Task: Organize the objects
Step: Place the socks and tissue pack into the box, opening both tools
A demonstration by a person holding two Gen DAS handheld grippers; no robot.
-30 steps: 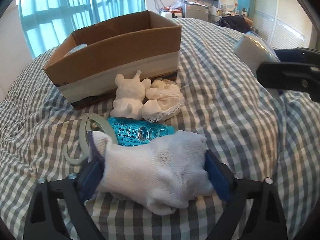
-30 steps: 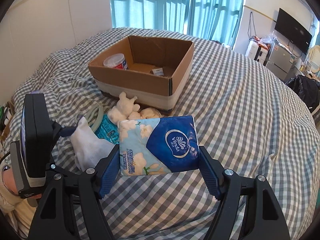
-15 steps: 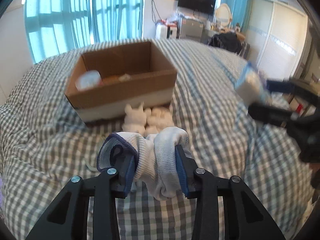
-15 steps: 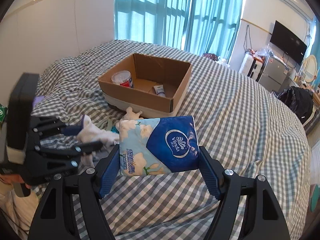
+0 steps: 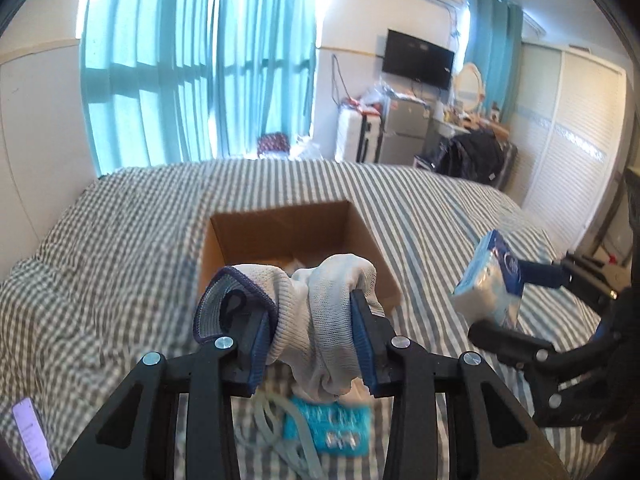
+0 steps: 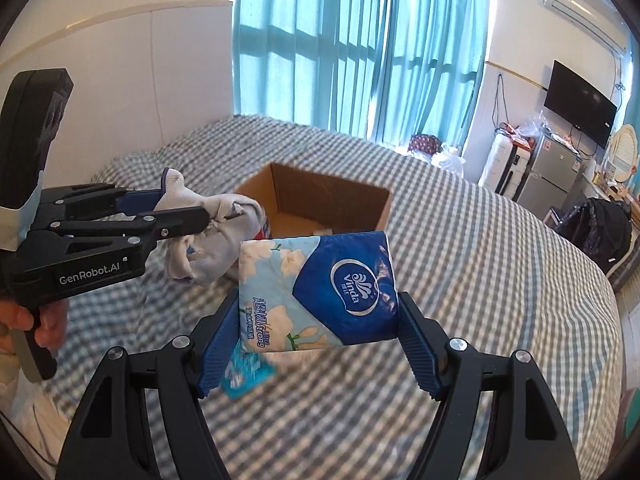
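Above the checked bed (image 5: 120, 264), ahead of both claws, an open cardboard box (image 5: 296, 236) is seen, and the coming move is judged to turn on how each held thing lies from that opening. The left claw (image 5: 312, 344) is pinched on a bunched white glove (image 5: 320, 312), which is held off the bed and hangs below the pads; in the left wrist view the box mouth lies straight ahead and just beyond the glove, so only a short forward carry is judged to be needed before release. The right claw (image 6: 320, 328) is pressed on a blue tissue pack (image 6: 320, 292), gripped across its short sides with its long axis running crosswise between the fingers; the box (image 6: 316, 208) lies ahead and slightly left of it, farther off. The left claw (image 6: 188, 220) is thus judged the nearer of the two, and it is seen between the right claw and the near left part of the box. On the bed below, a teal blister pack (image 5: 328, 428) and a pale plastic loop (image 5: 276, 432) are left lying, blurred. What lies inside the box cannot be told clearly.
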